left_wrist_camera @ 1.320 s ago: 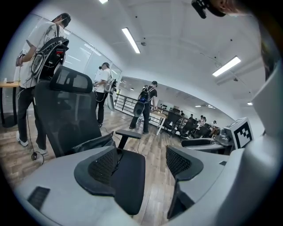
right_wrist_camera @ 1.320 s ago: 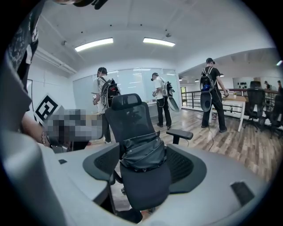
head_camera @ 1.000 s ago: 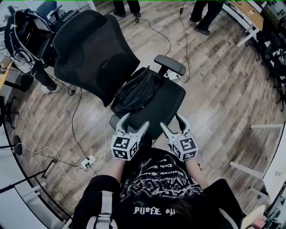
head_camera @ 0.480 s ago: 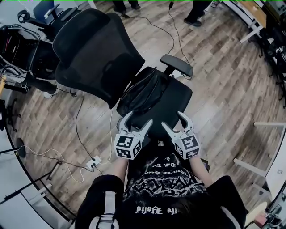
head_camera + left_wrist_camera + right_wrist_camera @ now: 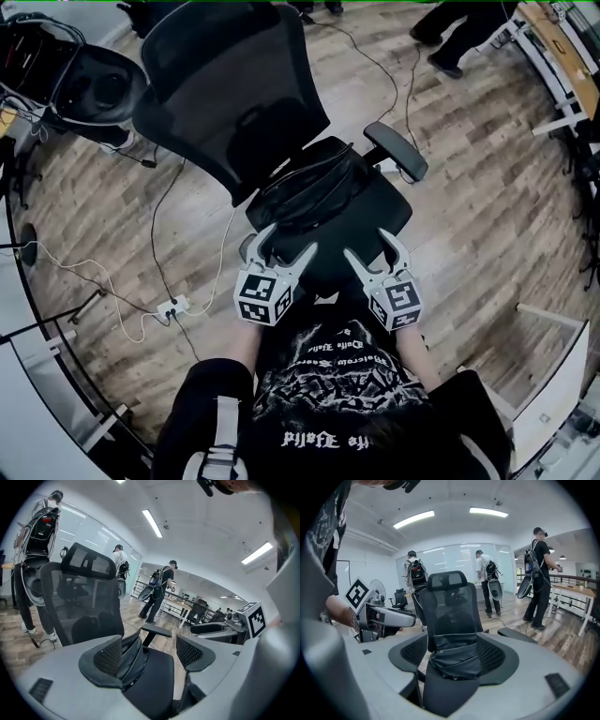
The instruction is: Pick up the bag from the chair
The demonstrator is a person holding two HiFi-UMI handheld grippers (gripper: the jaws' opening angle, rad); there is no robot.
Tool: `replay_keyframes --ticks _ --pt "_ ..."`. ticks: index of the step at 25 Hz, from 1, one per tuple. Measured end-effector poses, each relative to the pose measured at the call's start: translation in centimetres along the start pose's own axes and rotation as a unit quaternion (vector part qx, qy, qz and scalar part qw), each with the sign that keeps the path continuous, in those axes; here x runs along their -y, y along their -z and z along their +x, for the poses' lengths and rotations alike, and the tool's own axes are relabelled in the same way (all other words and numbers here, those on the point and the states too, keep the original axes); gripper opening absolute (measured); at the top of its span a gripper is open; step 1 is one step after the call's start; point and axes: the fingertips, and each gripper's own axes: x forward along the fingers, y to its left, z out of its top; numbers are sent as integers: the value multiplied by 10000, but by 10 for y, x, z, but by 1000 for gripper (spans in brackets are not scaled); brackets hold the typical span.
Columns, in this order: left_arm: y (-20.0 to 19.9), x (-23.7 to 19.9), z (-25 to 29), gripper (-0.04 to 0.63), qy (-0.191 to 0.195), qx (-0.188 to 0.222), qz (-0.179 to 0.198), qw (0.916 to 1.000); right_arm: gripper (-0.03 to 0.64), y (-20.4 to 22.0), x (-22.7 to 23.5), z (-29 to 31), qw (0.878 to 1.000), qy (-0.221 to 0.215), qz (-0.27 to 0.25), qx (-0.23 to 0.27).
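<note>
A black bag [image 5: 309,187] lies on the seat of a black mesh office chair [image 5: 234,103], against the backrest. In the right gripper view the bag [image 5: 454,660] shows straight ahead between the jaws, some way off. My left gripper [image 5: 281,248] hangs open over the seat's front left edge, a short way before the bag. My right gripper [image 5: 377,249] is open too, over the seat's front right edge. Neither touches the bag. In the left gripper view the bag [image 5: 132,651] shows edge-on beyond the left jaw.
The chair's armrest [image 5: 398,150] sticks out on the right. Cables and a power strip [image 5: 173,307] lie on the wooden floor at left. Another chair [image 5: 94,89] stands at the upper left, desks along the right edge. People stand at the back [image 5: 459,37].
The chair and bag have come closer and more central in the head view. Both grippers have stayed open at the seat's front edge.
</note>
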Motion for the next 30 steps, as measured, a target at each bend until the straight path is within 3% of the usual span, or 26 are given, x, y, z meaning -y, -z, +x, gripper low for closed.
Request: replay_keyframes --ticks 9,15,24,30 --pt "-24 -24 27 371 -890 126 -164 9958 330 -44 44 61 9934 -1019 -516 -43" --pt "-26 -51 61 370 -1352 -52 -343 9902 330 -60 74 108 9748 -1781 -1308 -298" --pt "2 -108 123 370 -1751 -645 -771 9794 330 -51 127 197 9537 -2382 -1658 -795" --pt "19 -158 151 370 -2010 -765 -1061 9708 330 -35 146 255 9430 -2710 -1610 -1067"
